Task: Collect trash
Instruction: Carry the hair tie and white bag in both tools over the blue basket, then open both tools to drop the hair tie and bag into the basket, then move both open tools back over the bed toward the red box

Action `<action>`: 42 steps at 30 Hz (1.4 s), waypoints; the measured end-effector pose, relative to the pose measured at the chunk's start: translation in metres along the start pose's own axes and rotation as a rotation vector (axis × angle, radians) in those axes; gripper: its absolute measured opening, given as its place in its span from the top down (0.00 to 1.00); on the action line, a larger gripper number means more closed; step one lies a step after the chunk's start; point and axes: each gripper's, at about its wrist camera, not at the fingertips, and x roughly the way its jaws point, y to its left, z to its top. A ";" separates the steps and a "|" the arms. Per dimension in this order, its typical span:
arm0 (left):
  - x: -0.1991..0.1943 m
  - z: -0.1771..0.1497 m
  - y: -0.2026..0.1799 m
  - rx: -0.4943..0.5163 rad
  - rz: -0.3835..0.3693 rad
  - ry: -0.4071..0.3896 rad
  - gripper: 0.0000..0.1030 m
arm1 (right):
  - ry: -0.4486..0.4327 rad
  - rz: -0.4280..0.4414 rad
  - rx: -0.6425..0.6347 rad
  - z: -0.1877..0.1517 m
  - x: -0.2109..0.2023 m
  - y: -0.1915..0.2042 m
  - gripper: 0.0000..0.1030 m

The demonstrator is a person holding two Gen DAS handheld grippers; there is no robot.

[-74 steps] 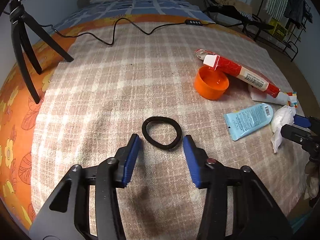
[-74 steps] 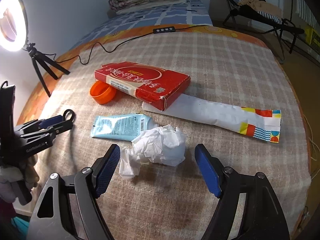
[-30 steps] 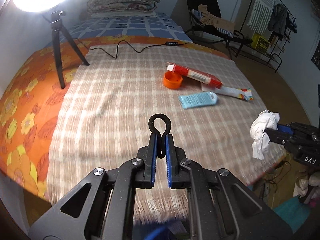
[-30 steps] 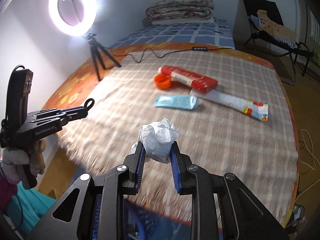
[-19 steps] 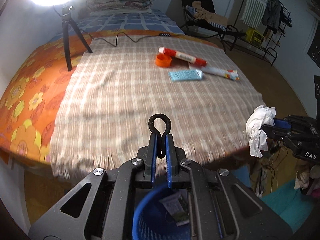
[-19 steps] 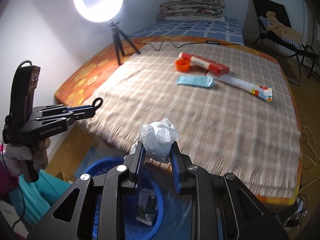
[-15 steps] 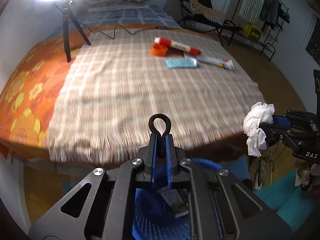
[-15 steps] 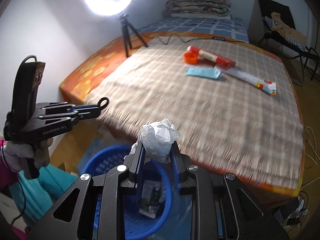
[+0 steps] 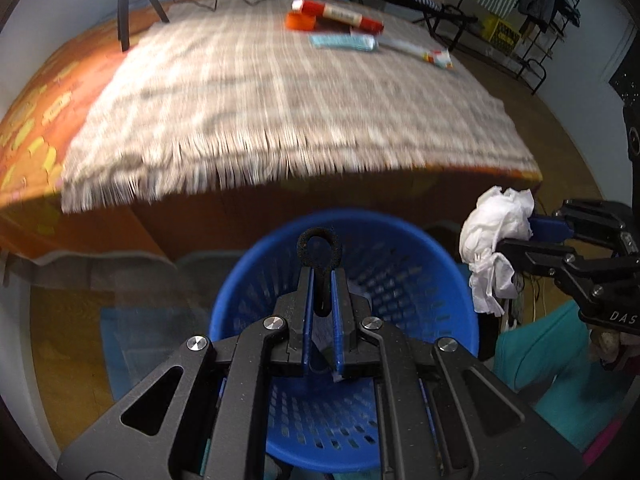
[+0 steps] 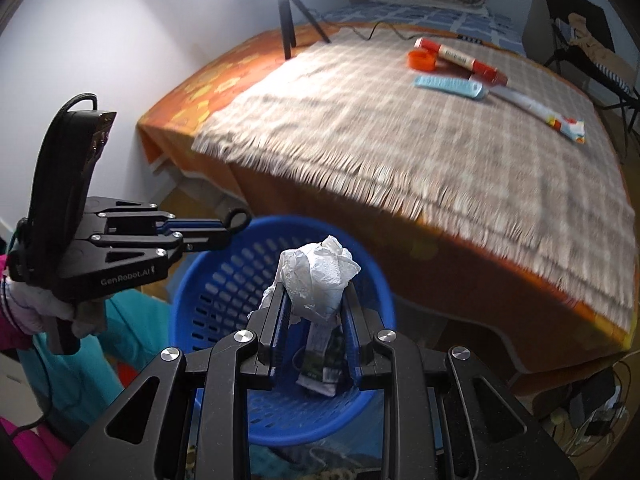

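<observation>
My left gripper [image 9: 321,280] is shut on a black hair tie [image 9: 319,245] and holds it above a blue plastic basket [image 9: 404,240] on the floor. My right gripper [image 10: 315,300] is shut on a crumpled white tissue [image 10: 318,280] above the same basket [image 10: 208,280]. The tissue also shows at the right of the left wrist view [image 9: 494,236], and the left gripper with the hair tie at the left of the right wrist view [image 10: 224,226]. Some wrappers [image 10: 320,352] lie in the basket.
On the plaid cloth of the bed [image 10: 400,128] lie an orange cap [image 10: 421,59], a red box [image 10: 460,58], a light blue tube [image 10: 448,86] and a white wrapper [image 10: 540,114]. A tripod [image 10: 290,12] stands at the bed's far left. A chair [image 10: 576,40] stands at the right.
Both grippers have moved back off the bed and down over the blue basket, still holding the hair tie and the tissue. The basket now fills the lower middle of both views.
</observation>
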 end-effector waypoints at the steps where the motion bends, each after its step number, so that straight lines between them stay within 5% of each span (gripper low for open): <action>1: 0.002 -0.003 0.000 0.001 -0.001 0.008 0.94 | 0.010 0.002 -0.001 -0.003 0.003 0.002 0.78; 19: 0.047 -0.039 0.012 -0.026 0.014 0.164 0.94 | 0.132 0.000 -0.034 -0.035 0.048 0.017 0.77; 34: 0.058 -0.040 0.008 -0.021 0.036 0.194 0.94 | 0.166 -0.004 -0.014 -0.034 0.061 0.012 0.70; 38: 0.058 -0.039 0.009 -0.025 0.047 0.192 0.68 | 0.168 -0.013 -0.015 -0.035 0.061 0.013 0.56; 42: 0.057 -0.038 0.011 -0.030 0.056 0.185 0.64 | 0.165 -0.021 -0.012 -0.034 0.060 0.012 0.55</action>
